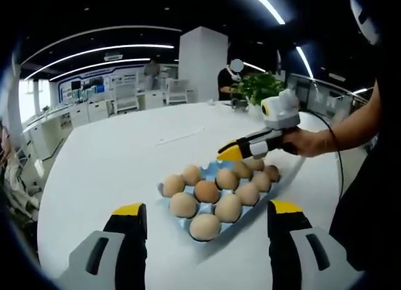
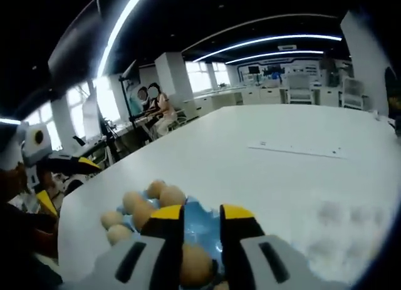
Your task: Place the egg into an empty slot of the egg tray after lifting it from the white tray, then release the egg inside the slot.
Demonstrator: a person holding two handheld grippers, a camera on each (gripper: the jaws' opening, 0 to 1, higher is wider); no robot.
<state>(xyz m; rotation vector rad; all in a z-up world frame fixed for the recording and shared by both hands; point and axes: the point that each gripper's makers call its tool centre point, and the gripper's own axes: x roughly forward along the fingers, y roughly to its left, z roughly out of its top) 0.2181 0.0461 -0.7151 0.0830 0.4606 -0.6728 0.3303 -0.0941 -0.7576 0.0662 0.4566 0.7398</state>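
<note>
In the left gripper view, the left gripper (image 1: pixel 207 218) is nearest, its jaws spread wide apart and grasping nothing, just in front of the blue egg tray (image 1: pixel 213 171). The tray lies on the white counter (image 1: pixel 125 152), well away from its edges, and brown eggs fill most slots. The right gripper (image 1: pixel 241 153), held by a hand (image 1: pixel 307 141), is at the far end of the tray. In the right gripper view its jaws stand close together above an egg (image 2: pixel 195 265) in the tray (image 2: pixel 199 216); whether they clench it, I cannot tell.
</note>
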